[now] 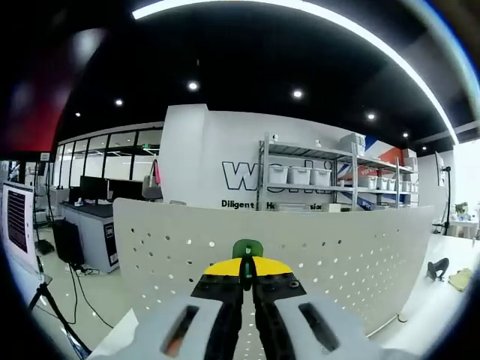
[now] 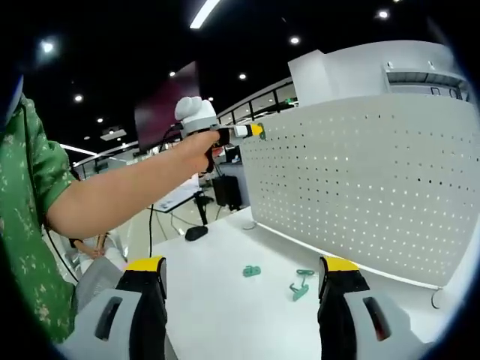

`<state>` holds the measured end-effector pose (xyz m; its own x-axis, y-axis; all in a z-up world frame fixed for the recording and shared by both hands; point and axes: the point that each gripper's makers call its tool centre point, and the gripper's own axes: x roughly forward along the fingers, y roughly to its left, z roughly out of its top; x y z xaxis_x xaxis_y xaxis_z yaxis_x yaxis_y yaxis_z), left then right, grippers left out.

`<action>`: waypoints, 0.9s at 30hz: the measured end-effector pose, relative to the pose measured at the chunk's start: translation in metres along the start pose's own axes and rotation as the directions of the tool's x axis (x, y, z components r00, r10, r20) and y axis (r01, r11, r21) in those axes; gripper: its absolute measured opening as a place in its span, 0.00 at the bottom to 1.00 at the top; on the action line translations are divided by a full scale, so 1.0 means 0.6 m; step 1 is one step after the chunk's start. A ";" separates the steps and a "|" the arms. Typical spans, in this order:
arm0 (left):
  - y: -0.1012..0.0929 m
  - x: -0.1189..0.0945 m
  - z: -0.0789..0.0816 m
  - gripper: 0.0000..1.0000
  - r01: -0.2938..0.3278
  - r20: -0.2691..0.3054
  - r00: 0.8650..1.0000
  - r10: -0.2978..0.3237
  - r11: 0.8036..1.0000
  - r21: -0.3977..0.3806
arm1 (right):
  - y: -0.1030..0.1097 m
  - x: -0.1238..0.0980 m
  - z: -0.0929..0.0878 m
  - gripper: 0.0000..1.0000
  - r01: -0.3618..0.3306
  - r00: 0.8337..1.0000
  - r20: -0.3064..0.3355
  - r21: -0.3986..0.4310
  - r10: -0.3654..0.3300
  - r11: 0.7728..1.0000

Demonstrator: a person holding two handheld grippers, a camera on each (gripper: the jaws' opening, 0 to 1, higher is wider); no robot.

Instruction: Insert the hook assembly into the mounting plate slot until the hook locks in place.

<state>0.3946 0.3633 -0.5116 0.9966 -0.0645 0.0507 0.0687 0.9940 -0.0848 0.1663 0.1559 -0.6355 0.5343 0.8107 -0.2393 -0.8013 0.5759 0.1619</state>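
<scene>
My left gripper is shut on a small green hook, whose rounded top sticks out above the yellow jaw tips. It is held up against the upper part of the white perforated mounting plate. In the right gripper view, the left gripper is at the plate's top left corner, held by a person's bare arm. My right gripper stands open low over the white table, nothing between its jaws. Two more green hook pieces lie on the table in front of the plate.
A black object with a cable lies on the table's far left. A black item rests on the table to the plate's right. Behind the plate are shelves with bins, desks with monitors and a tripod.
</scene>
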 end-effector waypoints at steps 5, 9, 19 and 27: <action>0.003 0.013 -0.003 0.03 0.001 -0.006 1.000 -0.001 1.000 -0.002 | -0.004 0.002 -0.001 0.85 0.005 1.000 -0.005 0.002 -0.005 1.000; 0.002 0.018 -0.004 0.03 0.002 -0.006 1.000 -0.002 1.000 -0.002 | -0.007 0.003 -0.003 0.85 0.009 1.000 -0.008 0.004 -0.009 1.000; 0.011 0.028 -0.010 0.03 -0.003 -0.012 1.000 0.003 1.000 -0.002 | -0.014 0.003 -0.006 0.84 0.020 1.000 -0.014 0.011 -0.019 1.000; 0.010 0.034 -0.006 0.03 0.003 -0.011 1.000 -0.003 1.000 0.002 | -0.015 0.007 -0.002 0.84 0.018 1.000 -0.014 0.004 -0.018 1.000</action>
<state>0.4157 0.3679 -0.5148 0.9968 -0.0687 0.0403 0.0718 0.9940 -0.0823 0.1753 0.1537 -0.6391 0.5446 0.7987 -0.2559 -0.7904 0.5908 0.1619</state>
